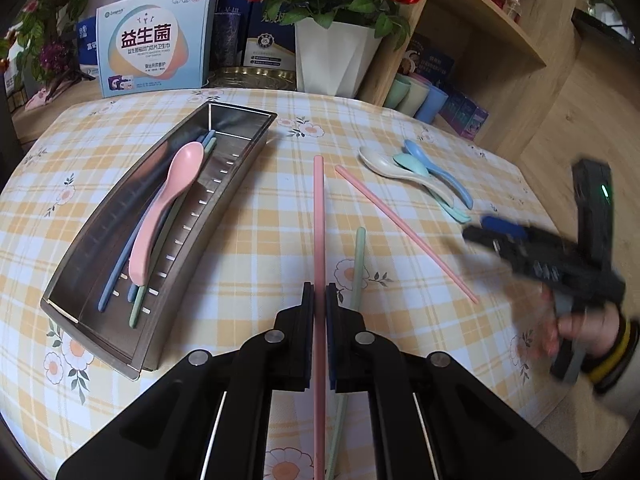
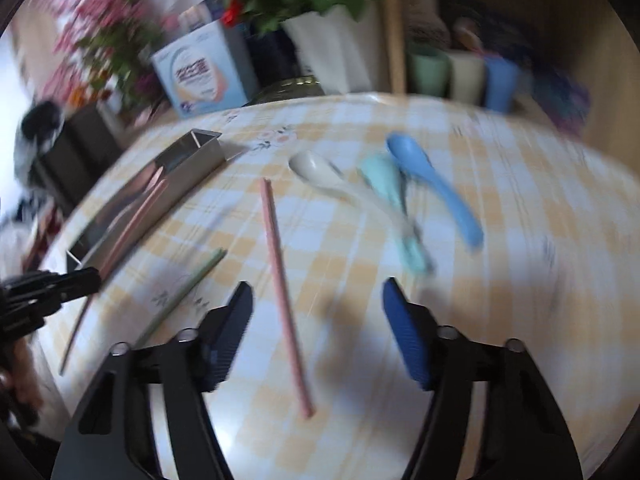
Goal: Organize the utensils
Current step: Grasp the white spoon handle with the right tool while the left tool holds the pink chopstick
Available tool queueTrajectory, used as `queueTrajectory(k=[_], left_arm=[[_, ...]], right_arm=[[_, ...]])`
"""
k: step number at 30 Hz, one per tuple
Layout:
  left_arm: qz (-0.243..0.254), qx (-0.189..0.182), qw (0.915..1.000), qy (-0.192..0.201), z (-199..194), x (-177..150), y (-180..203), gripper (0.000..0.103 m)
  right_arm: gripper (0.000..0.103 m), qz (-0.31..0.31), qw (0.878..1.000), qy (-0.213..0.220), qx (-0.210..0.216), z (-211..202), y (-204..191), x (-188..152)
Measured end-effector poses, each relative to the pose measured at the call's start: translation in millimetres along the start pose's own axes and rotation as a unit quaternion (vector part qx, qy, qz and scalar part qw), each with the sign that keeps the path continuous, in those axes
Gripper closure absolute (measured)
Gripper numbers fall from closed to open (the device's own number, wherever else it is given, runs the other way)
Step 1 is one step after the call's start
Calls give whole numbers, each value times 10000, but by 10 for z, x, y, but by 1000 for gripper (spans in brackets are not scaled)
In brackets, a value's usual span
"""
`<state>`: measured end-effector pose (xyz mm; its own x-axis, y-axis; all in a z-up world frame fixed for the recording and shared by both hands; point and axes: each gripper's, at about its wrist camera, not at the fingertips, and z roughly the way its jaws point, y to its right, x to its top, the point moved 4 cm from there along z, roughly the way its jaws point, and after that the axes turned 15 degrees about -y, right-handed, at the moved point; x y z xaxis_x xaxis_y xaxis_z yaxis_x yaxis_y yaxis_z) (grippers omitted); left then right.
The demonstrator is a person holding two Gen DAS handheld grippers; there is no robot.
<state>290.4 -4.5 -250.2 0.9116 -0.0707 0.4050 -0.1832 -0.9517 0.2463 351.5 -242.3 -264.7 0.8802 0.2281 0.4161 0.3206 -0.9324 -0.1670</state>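
Observation:
My left gripper is shut on a pink chopstick and holds it above the table, right of the steel tray. The tray holds a pink spoon and several blue and green chopsticks. A second pink chopstick and a green chopstick lie on the checked cloth. White, teal and blue spoons lie at the back right. My right gripper is open and empty above the second pink chopstick; the view is blurred. It shows at the right in the left wrist view.
A white flower pot with red roses, a printed box and other boxes stand behind the table. A wooden shelf with pastel cups is at the back right. The tray also shows in the right wrist view.

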Motion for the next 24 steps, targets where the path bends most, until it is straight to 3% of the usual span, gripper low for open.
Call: queueTrajectory(k=[2, 8, 13, 18, 21, 24], left_arm=[[8, -17, 10000, 18, 3, 7, -3, 98], [8, -23, 10000, 90, -30, -11, -54, 98], [-63, -39, 9999, 122, -50, -21, -137, 98], [-131, -85, 9998, 79, -21, -33, -181, 98], [-133, -120, 9998, 64, -13, -43, -173, 98], [-142, -133, 9998, 62, -11, -43, -172, 98]], right_arm=[[63, -158, 9997, -95, -171, 53, 70, 209], [68, -189, 9981, -377, -450, 332, 242, 644], [71, -482, 9932, -764, -734, 593, 172, 742], [74, -494, 9915, -887, -814, 695, 128, 793], [79, -554, 9896, -1009, -865, 751, 82, 790], [92, -491, 9911, -999, -730, 751, 40, 782]])
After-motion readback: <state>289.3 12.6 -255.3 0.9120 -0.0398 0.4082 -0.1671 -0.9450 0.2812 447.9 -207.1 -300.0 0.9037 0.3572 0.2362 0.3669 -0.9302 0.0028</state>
